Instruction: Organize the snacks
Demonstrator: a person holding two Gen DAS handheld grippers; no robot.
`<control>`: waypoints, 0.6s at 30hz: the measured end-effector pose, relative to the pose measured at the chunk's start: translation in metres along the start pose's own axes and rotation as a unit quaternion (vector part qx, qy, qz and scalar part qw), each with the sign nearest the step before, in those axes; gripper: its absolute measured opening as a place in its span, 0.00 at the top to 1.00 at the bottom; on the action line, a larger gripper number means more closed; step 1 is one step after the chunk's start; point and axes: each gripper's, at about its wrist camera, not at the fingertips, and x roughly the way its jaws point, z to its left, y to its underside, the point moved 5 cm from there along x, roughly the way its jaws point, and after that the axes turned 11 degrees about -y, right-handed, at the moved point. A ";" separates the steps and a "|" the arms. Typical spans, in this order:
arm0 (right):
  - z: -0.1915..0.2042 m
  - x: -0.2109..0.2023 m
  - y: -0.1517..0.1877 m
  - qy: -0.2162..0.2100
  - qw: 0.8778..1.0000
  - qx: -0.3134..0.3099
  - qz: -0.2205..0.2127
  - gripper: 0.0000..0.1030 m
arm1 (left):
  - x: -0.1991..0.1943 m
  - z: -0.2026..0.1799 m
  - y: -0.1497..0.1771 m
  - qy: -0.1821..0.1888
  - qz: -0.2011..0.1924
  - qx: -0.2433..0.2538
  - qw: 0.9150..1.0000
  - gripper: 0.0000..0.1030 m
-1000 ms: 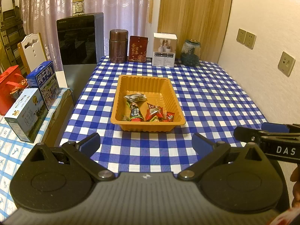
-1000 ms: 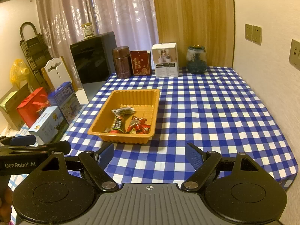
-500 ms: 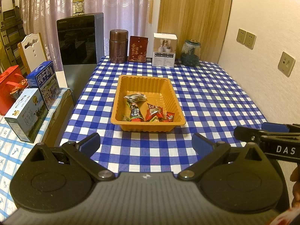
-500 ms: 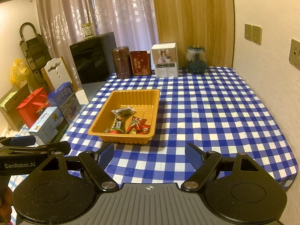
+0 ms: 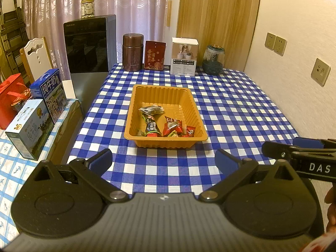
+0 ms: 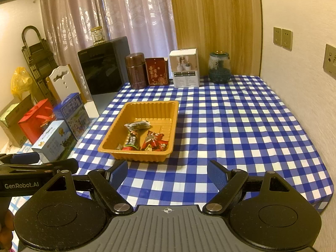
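We read this as either the very start or the very end — both grippers hover at the near edge of the table (image 5: 241, 109), nothing held. The left gripper (image 5: 163, 161) has its jaws spread wide with only checked cloth between them; the right gripper (image 6: 168, 174) likewise, spread and empty.

The snacks (image 5: 161, 124) all lie inside the orange tray (image 5: 166, 90), bunched in its near half; the far half is bare. The tray sits mid-table, left of centre from the right wrist view, well apart from the row of tins and boxes at the back. We see no loose snack on the cloth, so the sorting looks done, though a small wrapper could be hidden behind the gripper bodies.

If anything is left, the next move calls for a reach forward and down into the tray's near end, jaws narrowed to suit thin foil packs.

The tray's long axis runs away from us, toward the back wall. The dark bar wrapper (image 5: 151, 127) lies roughly along that axis, slightly slanted; the silver pack (image 5: 151, 110) lies across it.
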 end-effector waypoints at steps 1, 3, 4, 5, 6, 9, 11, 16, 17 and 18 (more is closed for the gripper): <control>0.000 0.000 0.000 0.000 1.000 0.000 0.000 0.20 | 0.000 0.000 0.000 0.001 0.000 0.000 1.000 0.00; 0.000 0.000 0.000 0.000 1.000 0.000 0.000 0.20 | 0.000 0.000 0.000 0.000 0.000 0.001 1.000 0.00; 0.000 0.000 0.000 0.000 1.000 0.000 0.000 0.20 | 0.000 0.000 0.000 0.001 0.000 0.001 1.000 0.00; 0.000 0.000 0.000 0.000 1.000 0.000 0.000 0.20 | 0.000 0.000 0.000 0.001 0.000 0.001 1.000 0.00; 0.000 0.000 0.000 0.000 1.000 0.000 0.000 0.20 | 0.000 0.000 0.000 0.001 0.000 0.000 1.000 0.00; 0.000 0.000 0.000 0.000 1.000 0.000 0.000 0.20 | -0.001 0.000 0.000 0.001 0.000 0.001 1.000 0.00; 0.000 0.000 0.000 0.000 1.000 0.000 0.000 0.20 | -0.001 -0.001 0.000 0.001 0.000 0.000 1.000 0.00; 0.000 0.000 0.000 0.000 1.000 0.000 0.000 0.20 | -0.001 -0.001 0.000 0.001 0.000 0.000 1.000 0.00; 0.000 0.000 0.000 0.000 1.000 0.000 0.000 0.20 | -0.001 -0.001 -0.001 0.000 0.000 0.000 1.000 0.00; 0.000 0.000 0.000 0.000 1.000 0.000 0.000 0.20 | 0.000 -0.001 -0.001 0.000 0.000 0.000 1.000 0.00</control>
